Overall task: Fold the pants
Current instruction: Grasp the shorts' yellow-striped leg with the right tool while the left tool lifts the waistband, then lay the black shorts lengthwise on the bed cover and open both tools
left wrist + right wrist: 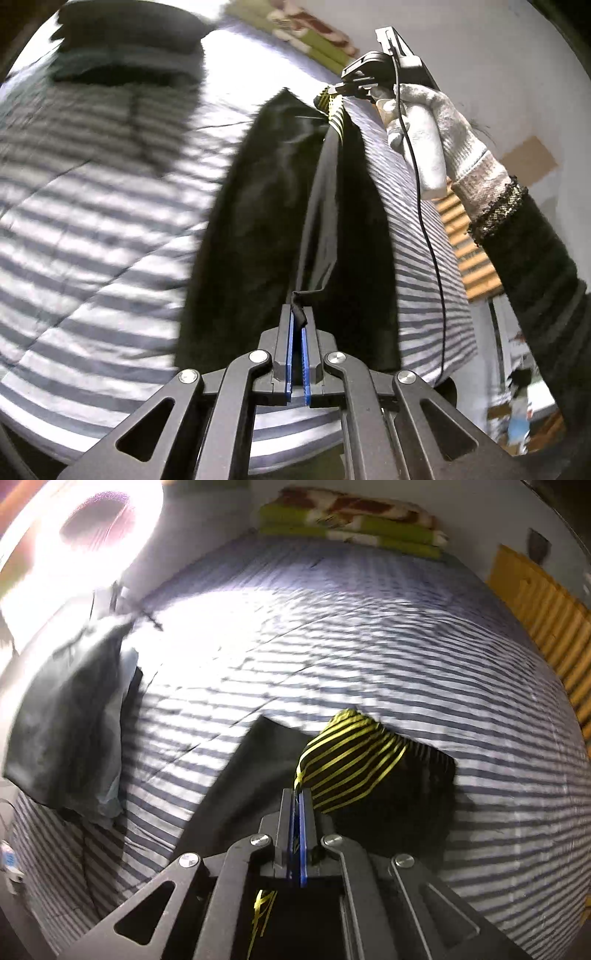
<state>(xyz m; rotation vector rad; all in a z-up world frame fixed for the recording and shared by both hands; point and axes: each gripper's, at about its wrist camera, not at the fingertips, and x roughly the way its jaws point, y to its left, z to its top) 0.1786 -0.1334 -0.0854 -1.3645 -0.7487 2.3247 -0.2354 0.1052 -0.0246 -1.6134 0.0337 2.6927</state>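
Note:
Black pants with a yellow-striped waistband stretch over the striped bed. My left gripper is shut on a thin black edge of the pants, which runs taut away from its blue pads. At the far end a gloved hand holds my right gripper, pinched on the waistband. In the right wrist view my right gripper is shut on the yellow-striped waistband, and the black pants hang and lie below it. The view is blurred by motion.
A grey-and-white striped bedsheet covers the bed. A folded green and brown blanket lies at the far end. A dark pillow sits at the left edge. An orange ribbed panel stands along the right side.

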